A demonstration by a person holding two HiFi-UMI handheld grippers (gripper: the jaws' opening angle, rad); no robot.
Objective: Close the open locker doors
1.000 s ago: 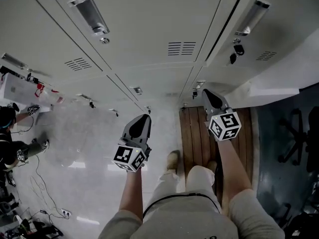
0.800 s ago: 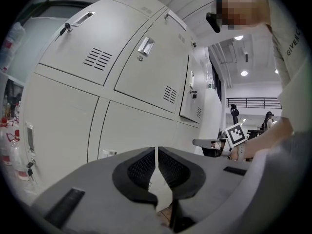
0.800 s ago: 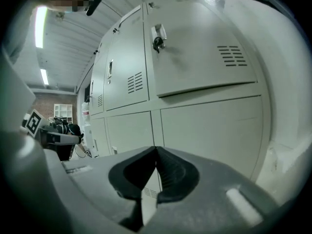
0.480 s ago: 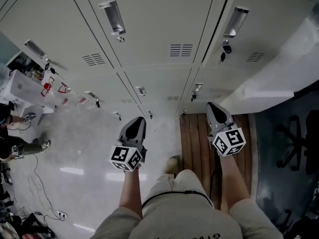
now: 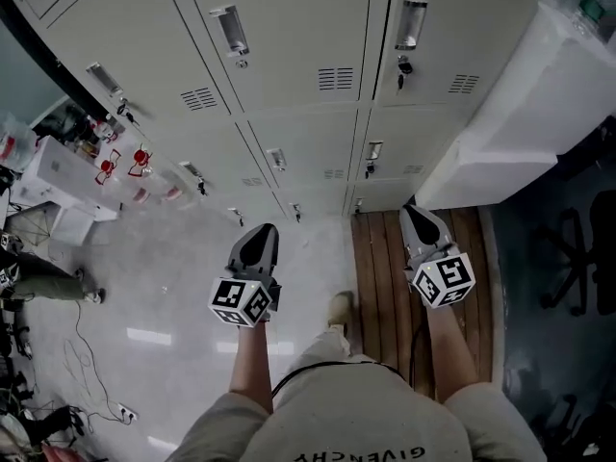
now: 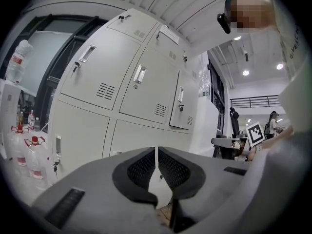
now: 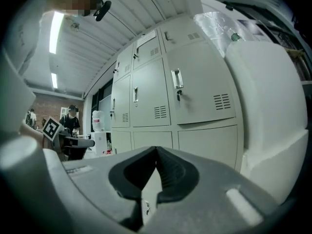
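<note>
Head view: a bank of grey locker doors [image 5: 308, 37] across the top, every one looking flush and closed; left gripper [image 5: 262, 229] low over pale floor [image 5: 173, 287], right gripper [image 5: 412, 210] over wooden decking [image 5: 380, 268], both apart from the doors

Left gripper view: jaws clenched tip to tip, nothing between, doors ahead and leftward

Right gripper view: jaws clenched likewise, empty, doors straight ahead, white block [image 7: 273, 130] at right

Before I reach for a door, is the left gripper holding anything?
No, the left gripper shows its fingers closed together with nothing between them.
</note>
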